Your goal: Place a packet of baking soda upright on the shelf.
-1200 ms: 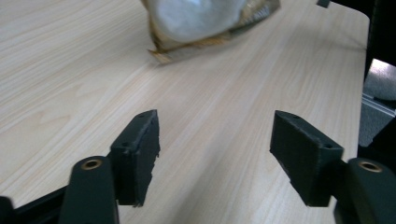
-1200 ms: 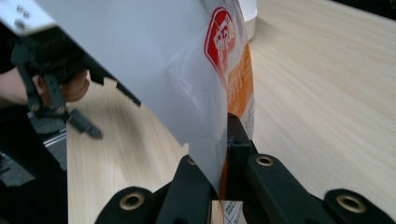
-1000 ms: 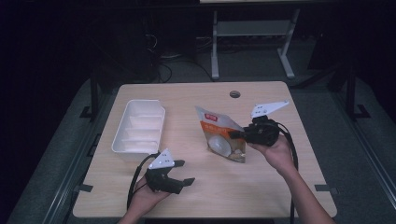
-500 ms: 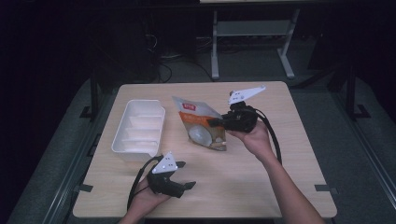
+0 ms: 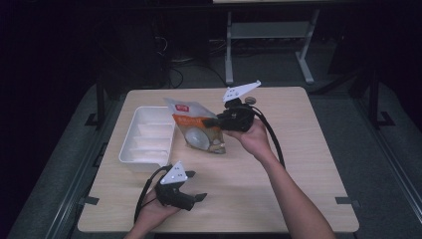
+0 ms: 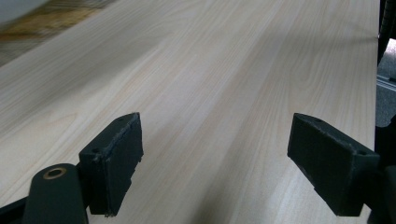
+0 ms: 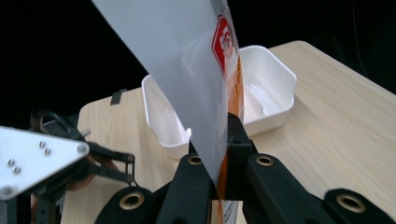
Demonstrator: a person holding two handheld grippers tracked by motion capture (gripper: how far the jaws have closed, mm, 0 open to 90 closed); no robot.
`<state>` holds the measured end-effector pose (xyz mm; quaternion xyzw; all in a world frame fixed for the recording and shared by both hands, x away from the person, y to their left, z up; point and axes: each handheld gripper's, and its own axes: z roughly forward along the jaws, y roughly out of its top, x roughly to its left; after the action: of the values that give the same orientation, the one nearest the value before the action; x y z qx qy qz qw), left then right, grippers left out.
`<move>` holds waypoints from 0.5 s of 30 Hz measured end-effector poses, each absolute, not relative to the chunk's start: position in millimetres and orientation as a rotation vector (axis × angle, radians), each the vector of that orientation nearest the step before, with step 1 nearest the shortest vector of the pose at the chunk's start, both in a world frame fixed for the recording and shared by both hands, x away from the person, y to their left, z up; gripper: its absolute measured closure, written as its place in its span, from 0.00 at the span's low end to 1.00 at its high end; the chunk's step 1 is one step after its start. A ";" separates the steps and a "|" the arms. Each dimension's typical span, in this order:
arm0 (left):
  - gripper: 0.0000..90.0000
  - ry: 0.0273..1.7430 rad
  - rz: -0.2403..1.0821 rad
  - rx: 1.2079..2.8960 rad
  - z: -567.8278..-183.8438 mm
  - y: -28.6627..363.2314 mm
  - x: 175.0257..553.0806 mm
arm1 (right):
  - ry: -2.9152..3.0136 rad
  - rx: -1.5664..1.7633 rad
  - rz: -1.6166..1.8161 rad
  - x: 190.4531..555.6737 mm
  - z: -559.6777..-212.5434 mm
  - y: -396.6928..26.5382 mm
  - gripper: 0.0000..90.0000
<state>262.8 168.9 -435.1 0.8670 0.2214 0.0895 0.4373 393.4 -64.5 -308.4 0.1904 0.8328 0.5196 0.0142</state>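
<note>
An orange and white snack pouch [image 5: 196, 130] hangs tilted over the table just right of the white tray [image 5: 144, 142]. My right gripper [image 5: 208, 121] is shut on the pouch's edge, with its hand coming in from the right. In the right gripper view the jaws [image 7: 223, 135] pinch the pouch [image 7: 187, 70], and the tray [image 7: 271, 93] lies behind it. My left gripper [image 5: 197, 185] rests low near the table's front edge, pointing right. Its jaws have just been opening and stand wide [image 6: 215, 154] with only bare tabletop between them.
The light wooden table [image 5: 308, 164] has bare surface on its right half and along the front. A small round grommet [image 5: 250, 99] sits near the back edge. Behind the table a metal stand [image 5: 268, 35] is on the dark floor.
My right gripper has carried the pouch left and a little up, from the table's right-centre to beside the tray. The left hand stayed put, its jaws a bit wider.
</note>
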 end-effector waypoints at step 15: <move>0.21 0.534 0.236 2.169 -435.7 170.2 262.8 | 2.604 0.510 1.654 408.6 -298.1 -25.2 1.00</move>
<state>262.8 170.2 -435.7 0.8704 0.2144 0.0947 0.4329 408.6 -25.2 -298.1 0.1632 0.8328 0.5290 0.0074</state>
